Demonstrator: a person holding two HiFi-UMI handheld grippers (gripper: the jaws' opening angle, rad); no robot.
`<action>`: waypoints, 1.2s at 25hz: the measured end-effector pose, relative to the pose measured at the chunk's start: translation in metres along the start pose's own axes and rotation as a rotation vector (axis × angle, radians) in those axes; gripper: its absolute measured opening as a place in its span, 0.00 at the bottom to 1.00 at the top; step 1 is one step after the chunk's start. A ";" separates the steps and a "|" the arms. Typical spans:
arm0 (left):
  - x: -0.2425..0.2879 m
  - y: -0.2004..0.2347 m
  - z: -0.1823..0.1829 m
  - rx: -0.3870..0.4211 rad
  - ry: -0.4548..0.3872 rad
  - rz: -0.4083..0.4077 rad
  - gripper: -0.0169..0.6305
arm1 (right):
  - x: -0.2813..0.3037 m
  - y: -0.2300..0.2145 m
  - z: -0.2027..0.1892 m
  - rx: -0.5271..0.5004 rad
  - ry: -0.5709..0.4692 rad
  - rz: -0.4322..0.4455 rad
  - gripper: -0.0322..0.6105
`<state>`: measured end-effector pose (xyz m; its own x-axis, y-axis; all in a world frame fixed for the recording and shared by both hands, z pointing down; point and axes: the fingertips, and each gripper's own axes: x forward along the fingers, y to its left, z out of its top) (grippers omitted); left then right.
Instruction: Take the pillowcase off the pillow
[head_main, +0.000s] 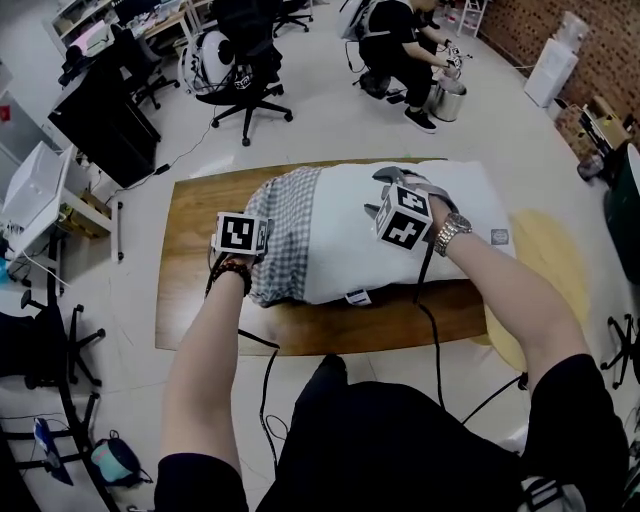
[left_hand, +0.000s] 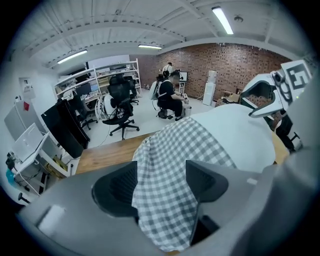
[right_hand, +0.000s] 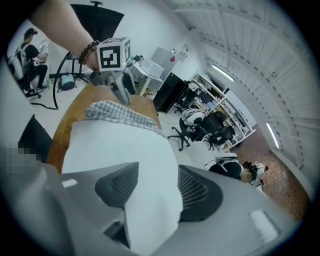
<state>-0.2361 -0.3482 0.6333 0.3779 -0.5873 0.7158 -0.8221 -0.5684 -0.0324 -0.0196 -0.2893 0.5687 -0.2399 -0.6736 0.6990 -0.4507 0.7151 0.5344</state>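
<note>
Grey-checked pillowcase (head_main: 285, 230) bunched over 1 end of white pillow (head_main: 345, 240). Left gripper (left_hand: 161, 172) straddles it, right gripper (right_hand: 158, 172) the pillow; both apparently released.

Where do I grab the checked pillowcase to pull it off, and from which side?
Pinch the pillowcase at its bunched fold, coming from the left: it is gathered on that end of the pillow, bare to the right, so a leftward pull should free it.

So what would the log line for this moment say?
left tool: open, checked pillowcase between jaws | right tool: open, pillow between jaws | pillowcase: covers only pillow's left end
</note>
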 end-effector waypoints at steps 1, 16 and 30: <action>0.009 0.005 0.002 -0.001 0.019 -0.012 0.51 | 0.006 -0.007 0.004 0.023 -0.002 0.023 0.43; 0.115 0.081 -0.016 -0.033 0.257 -0.145 0.56 | 0.091 -0.018 0.072 0.131 0.071 0.454 0.53; 0.174 0.123 -0.041 -0.129 0.400 -0.198 0.31 | 0.148 -0.037 0.064 0.103 0.165 0.424 0.21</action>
<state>-0.2886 -0.4971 0.7824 0.3597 -0.1920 0.9131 -0.8068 -0.5556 0.2010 -0.0934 -0.4279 0.6220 -0.2850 -0.2812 0.9164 -0.4278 0.8928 0.1410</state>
